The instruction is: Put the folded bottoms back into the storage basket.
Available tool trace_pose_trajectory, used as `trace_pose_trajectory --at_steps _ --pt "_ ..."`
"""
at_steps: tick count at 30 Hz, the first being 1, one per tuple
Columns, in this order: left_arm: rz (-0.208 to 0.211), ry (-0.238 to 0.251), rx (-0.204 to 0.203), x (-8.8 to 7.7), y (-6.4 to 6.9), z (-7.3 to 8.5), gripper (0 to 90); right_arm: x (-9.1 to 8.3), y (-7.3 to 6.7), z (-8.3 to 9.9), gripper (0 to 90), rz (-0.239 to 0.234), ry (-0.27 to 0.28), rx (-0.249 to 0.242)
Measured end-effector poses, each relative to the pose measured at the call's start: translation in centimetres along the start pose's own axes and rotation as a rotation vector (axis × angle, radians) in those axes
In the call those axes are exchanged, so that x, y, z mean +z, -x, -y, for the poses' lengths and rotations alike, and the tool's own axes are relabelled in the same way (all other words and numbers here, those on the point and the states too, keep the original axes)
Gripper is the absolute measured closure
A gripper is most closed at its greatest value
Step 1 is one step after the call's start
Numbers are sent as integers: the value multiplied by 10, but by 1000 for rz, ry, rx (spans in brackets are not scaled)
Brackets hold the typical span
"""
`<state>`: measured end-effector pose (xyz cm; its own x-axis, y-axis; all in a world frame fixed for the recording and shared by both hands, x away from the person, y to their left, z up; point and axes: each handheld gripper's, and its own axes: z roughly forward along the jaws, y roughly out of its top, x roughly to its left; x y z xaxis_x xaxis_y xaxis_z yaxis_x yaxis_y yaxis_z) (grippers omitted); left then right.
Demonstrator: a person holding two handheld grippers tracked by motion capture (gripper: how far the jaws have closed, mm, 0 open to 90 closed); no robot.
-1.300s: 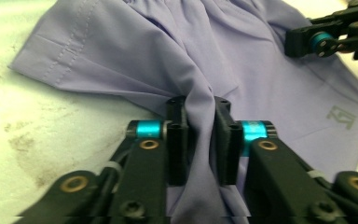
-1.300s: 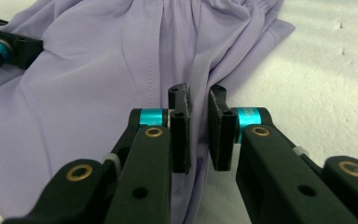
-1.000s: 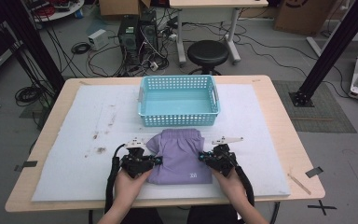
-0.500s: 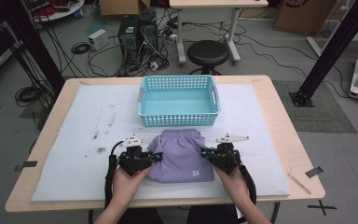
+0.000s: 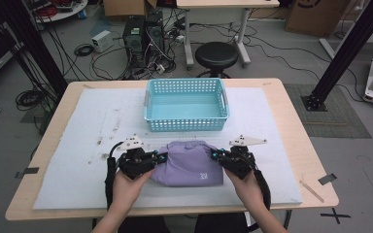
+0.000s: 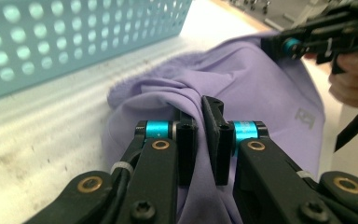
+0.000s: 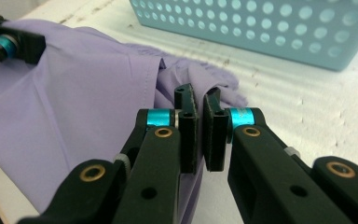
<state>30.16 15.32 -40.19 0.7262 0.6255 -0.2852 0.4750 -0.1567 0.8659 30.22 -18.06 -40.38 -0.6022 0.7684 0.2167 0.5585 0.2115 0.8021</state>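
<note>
At six o'clock from the basket [image 5: 186, 104], the left gripper [image 5: 161, 158] and right gripper [image 5: 215, 155] each pinch the purple cloth's [image 5: 190, 164] ends, jaws clamped.

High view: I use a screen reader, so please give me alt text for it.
Two hands each pinch one side of a folded purple garment with the left tool and the right tool, in front of an empty turquoise basket on a white-padded table.

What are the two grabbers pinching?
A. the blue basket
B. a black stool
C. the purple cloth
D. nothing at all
C: the left gripper and the right gripper are each shut on a fold at one side of the purple cloth, in front of the blue basket.
</note>
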Motion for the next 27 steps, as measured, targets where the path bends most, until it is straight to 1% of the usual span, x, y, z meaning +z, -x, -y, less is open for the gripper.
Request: trace_pose_trajectory --at_steps 7,11,15,20,24,27 --pt "2 32 26 -8 2 -20 839 -8 0 -17 872 -10 42 1" --pt "-3 51 45 -12 3 -36 839 -13 0 -33 872 -9 73 -3" --pt "-13 67 64 -14 1 -53 839 -18 2 -51 872 -3 100 -3" --pt "-27 98 74 -15 -5 -75 839 -18 4 -74 872 18 126 -11" --pt "-39 111 80 -13 -13 -92 839 -13 8 -94 872 40 136 -27" --pt "-50 115 89 -10 -22 -105 840 -8 11 -107 872 52 140 -32"
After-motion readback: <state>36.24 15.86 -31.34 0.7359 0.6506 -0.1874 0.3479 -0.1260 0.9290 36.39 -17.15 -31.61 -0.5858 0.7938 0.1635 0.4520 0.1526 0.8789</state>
